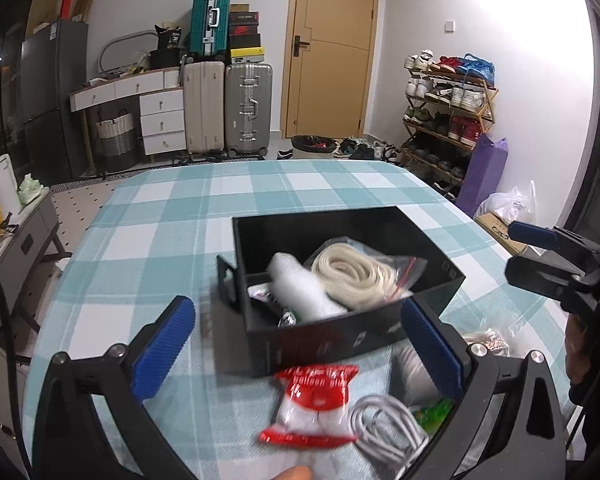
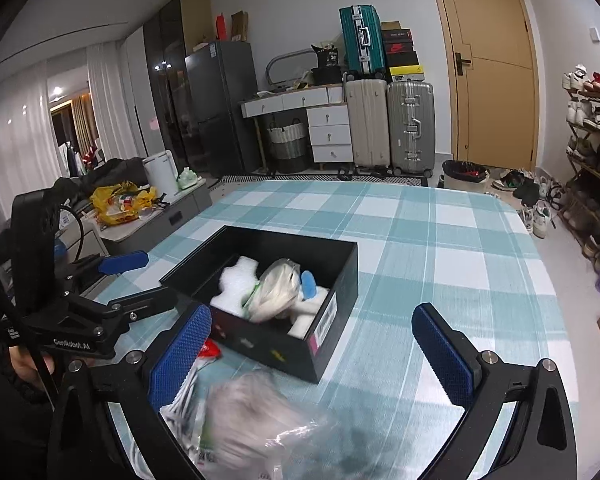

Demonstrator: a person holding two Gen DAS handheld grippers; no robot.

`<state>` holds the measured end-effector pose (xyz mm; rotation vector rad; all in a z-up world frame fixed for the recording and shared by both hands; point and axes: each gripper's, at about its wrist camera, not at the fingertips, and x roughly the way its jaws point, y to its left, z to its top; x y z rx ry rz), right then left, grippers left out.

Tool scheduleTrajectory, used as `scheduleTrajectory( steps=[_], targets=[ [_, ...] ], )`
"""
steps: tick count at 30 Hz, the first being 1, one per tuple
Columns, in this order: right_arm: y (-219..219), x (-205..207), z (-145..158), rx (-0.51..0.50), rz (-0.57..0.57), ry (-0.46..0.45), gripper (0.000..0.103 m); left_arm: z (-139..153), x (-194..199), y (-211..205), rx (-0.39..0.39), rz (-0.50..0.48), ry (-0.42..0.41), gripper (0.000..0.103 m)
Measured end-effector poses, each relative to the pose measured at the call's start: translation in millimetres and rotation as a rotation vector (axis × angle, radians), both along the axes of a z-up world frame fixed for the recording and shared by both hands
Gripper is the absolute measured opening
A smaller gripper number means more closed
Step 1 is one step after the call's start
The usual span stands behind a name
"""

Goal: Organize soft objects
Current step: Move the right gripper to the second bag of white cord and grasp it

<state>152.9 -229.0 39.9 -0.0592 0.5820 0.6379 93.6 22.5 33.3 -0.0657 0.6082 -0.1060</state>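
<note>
A black box [image 1: 340, 336] stands on the checked tablecloth; it also shows in the right wrist view [image 2: 332, 272]. Inside lie a coil of cream rope in a clear bag [image 1: 356, 272] and white foam [image 1: 300, 288]. My left gripper [image 1: 296, 344] is open, low over the table just before the box. Between its fingers lie a red-and-white packet [image 1: 316, 404] and a white cable bundle [image 1: 388, 428]. My right gripper [image 2: 312, 352] is open at the box's near right side, above a blurred clear bag [image 2: 260, 416] and cables [image 2: 184, 400].
The table [image 1: 172, 216] carries a teal and white checked cloth. A small clear bag [image 1: 488, 340] lies to the right of the box. Suitcases, drawers, a door and a shoe rack stand beyond the far edge. A low grey cabinet stands left of the table.
</note>
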Motion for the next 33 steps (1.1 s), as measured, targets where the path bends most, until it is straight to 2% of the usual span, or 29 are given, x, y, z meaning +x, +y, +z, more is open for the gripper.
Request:
scheduleTrajectory(
  steps=[7, 12, 18, 33],
  targets=[
    [-7, -14, -9, -0.011, 0.004, 0.024, 0.102, -11, -13, 2, 0.025, 0.020, 0.024, 0.103],
    [-5, -21, -16, -0.081, 0.022, 0.026, 0.102, -20, -19, 4, -0.004, 0.013, 0.049, 0.103],
    [-4, -19, -30, -0.181, 0.042, 0.056, 0.102, -33, -24, -1, 0.018, 0.004, 0.084, 0.103],
    [-12, -19, -42, -0.237, 0.072, 0.105, 0.102, -43, -21, -1, 0.029, 0.002, 0.148, 0.103]
  ],
)
